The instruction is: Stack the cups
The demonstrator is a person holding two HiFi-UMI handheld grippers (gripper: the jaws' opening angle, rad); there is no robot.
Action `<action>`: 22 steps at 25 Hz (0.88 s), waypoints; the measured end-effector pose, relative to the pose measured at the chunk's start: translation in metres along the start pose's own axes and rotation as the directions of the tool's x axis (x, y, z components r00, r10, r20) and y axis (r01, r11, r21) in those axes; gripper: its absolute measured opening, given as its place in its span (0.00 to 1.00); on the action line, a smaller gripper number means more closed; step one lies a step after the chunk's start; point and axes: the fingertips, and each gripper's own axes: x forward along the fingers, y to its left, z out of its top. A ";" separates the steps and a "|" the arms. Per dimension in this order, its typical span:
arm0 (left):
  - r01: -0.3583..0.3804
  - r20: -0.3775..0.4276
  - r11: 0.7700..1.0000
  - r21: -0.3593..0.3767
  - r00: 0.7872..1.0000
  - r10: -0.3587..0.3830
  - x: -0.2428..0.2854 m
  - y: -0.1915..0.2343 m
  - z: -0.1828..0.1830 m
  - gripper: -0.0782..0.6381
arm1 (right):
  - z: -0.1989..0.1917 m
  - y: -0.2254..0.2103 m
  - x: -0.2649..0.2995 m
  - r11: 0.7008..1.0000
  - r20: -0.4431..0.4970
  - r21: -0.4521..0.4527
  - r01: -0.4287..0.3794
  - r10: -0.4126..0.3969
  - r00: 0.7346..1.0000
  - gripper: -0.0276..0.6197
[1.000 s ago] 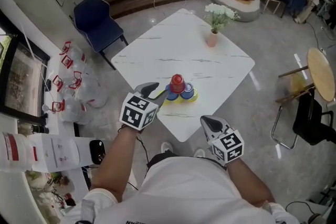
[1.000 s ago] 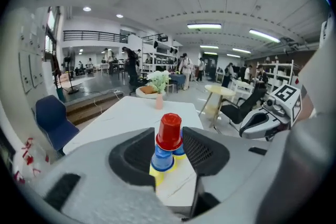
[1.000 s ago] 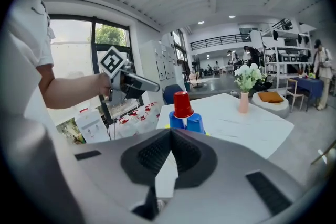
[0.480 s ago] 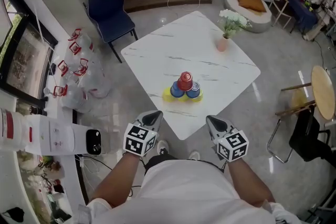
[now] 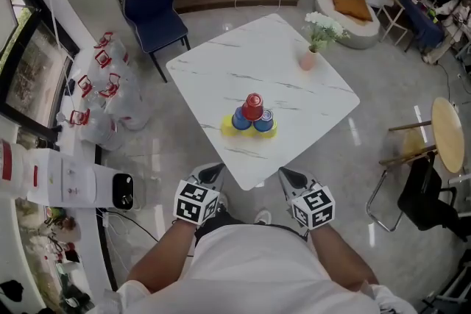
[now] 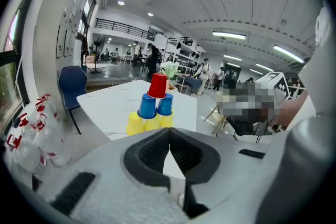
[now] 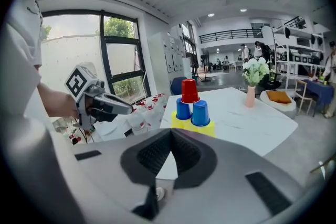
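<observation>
Left tongs (image 6: 169, 134) are pressing together with nothing between them. Right tongs (image 7: 170, 136) are doing the same, also empty. Both are hovering off the near corner of the desk (image 5: 221, 66), on the far side of the cup pyramid (image 5: 252, 118) from the pink vase (image 5: 307, 60), well apart from any cup.

Pyramid is sitting on the desk between the vase and that near corner. Yellow cups (image 5: 229, 126) are forming the base, two blue cups (image 5: 241, 119) are riding on them, and one red cup (image 5: 253, 106) is crowning the top. All are standing mouth-down, so nothing is showing inside them. No loose cup is lying anywhere around the vase.

Judgement: the stacking is looking finished, with both hands off the desk. Any further move would be calling for spreading one pair of tongs and reaching forward to the red cup without nudging the blue ones under it.

Vase is holding white flowers (image 5: 321, 24).
</observation>
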 end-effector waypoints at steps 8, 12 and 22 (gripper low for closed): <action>0.010 -0.033 1.000 0.020 0.999 -0.010 -0.002 -0.023 -0.014 0.12 | -0.010 0.004 -0.007 1.000 0.002 0.007 -0.010 0.010 1.000 0.05; 0.009 -0.026 0.999 0.033 1.000 -0.008 -0.005 -0.027 -0.010 0.12 | -0.008 0.005 -0.009 1.000 0.008 0.008 -0.017 0.017 1.000 0.05; -0.004 -0.021 0.999 0.052 1.000 0.006 -0.007 -0.028 -0.002 0.12 | -0.006 0.005 -0.009 1.000 0.018 0.010 -0.029 0.029 0.999 0.05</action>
